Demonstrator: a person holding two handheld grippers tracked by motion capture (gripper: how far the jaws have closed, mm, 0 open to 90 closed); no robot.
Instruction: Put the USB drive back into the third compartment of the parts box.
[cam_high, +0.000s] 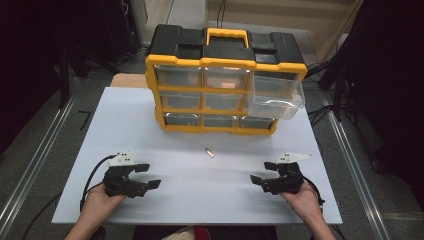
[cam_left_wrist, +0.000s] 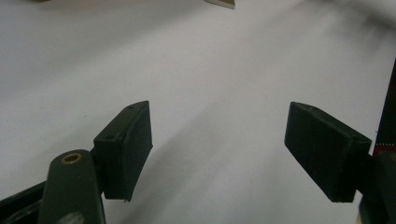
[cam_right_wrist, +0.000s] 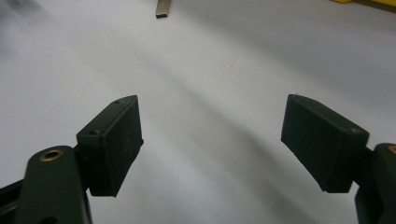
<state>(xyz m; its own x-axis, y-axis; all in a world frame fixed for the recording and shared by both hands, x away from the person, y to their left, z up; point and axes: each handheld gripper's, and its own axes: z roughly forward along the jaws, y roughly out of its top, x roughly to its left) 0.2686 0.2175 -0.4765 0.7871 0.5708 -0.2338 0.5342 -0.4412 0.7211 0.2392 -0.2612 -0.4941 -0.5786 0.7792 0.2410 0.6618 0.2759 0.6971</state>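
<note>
Both grippers rest wide apart and empty, the left gripper (cam_high: 150, 176) near seven o'clock and the right gripper (cam_high: 261, 172) near five, with the small metal piece (cam_high: 209, 152) between them toward the organizer (cam_high: 226, 80), slightly nearer the right, its long axis running diagonally.

Left hand-held gripper (cam_high: 149, 175) and right hand-held gripper (cam_high: 262, 172) apparently rest low, jaws apart.

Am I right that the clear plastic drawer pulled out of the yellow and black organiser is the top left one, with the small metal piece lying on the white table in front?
Not quite: the pulled-out clear plastic drawer is at the top right of the yellow and black organiser, as the high view shows. The small metal piece does lie on the white table in front.
</note>
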